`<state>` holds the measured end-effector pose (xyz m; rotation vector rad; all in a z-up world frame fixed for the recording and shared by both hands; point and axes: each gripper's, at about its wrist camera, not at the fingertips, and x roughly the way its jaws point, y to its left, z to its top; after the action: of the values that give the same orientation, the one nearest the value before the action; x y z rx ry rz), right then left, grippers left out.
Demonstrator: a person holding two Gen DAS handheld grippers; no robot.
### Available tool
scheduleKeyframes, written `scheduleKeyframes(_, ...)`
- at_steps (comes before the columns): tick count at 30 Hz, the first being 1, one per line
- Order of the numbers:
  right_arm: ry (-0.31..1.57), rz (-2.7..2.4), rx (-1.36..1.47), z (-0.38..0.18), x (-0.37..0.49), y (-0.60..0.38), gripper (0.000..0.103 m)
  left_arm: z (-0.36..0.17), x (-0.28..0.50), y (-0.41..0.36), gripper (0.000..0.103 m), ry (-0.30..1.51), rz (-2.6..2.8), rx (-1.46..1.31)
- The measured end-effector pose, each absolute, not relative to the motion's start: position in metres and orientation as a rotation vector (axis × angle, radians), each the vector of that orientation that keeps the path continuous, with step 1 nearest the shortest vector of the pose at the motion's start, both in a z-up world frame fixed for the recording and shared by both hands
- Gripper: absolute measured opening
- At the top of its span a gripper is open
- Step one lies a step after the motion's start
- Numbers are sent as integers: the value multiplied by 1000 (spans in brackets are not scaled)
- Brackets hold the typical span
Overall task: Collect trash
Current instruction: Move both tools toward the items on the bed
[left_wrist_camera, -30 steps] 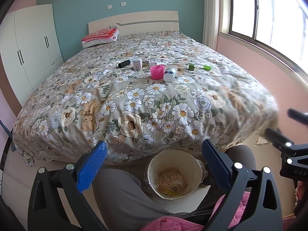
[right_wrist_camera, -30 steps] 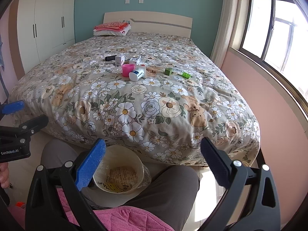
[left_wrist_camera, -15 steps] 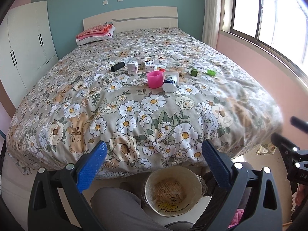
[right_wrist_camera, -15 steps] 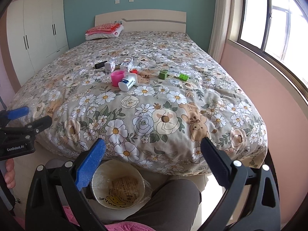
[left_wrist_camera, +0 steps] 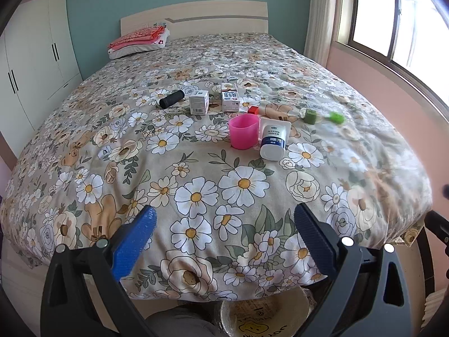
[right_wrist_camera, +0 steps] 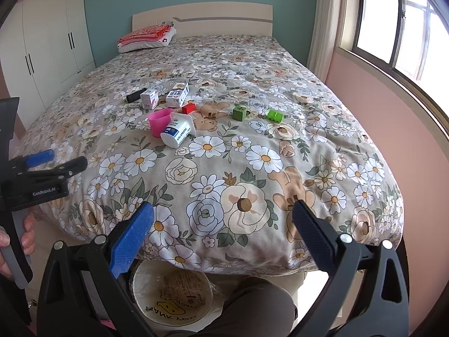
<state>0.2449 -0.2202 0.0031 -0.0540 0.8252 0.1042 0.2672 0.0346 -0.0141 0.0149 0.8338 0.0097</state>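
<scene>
Both grippers have risen toward the floral bed; left gripper (left_wrist_camera: 224, 224) and right gripper (right_wrist_camera: 223, 221) are spread, empty. Mid-bed, I'd pinch the light, slippery white plastic bottle (left_wrist_camera: 272, 141) across its barrel.

Left wrist view: low at the foot of the bed (left_wrist_camera: 196, 168), facing the headboard (left_wrist_camera: 196, 16).
Right wrist view: beside it, slightly rightward, same heading.
Shared: floral quilt, scattered items mid-bed, bin (right_wrist_camera: 171, 300) below.
</scene>
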Motion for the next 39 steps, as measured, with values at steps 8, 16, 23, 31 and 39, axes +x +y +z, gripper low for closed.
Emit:
scheduleKeyframes(8, 842, 39, -21, -9, 311, -232, 96, -23, 335, 56, 100, 832, 46, -14)
scheduleKeyframes(16, 856, -27, -11, -32, 385, -247, 96, -41, 399, 73, 100, 836, 73, -27)
scheduleKeyframes(23, 830, -3, -177, -49, 462, -271, 96, -64, 464, 89, 100, 856, 82, -37)
scheduleKeyframes(31, 874, 124, -299, -78, 548, -299, 96, -87, 535, 102, 100, 875, 60, -30)
scheduleKeyframes(39, 989, 310, -364, -114, 626, -318, 96, -112, 583, 91, 100, 904, 24, -4)
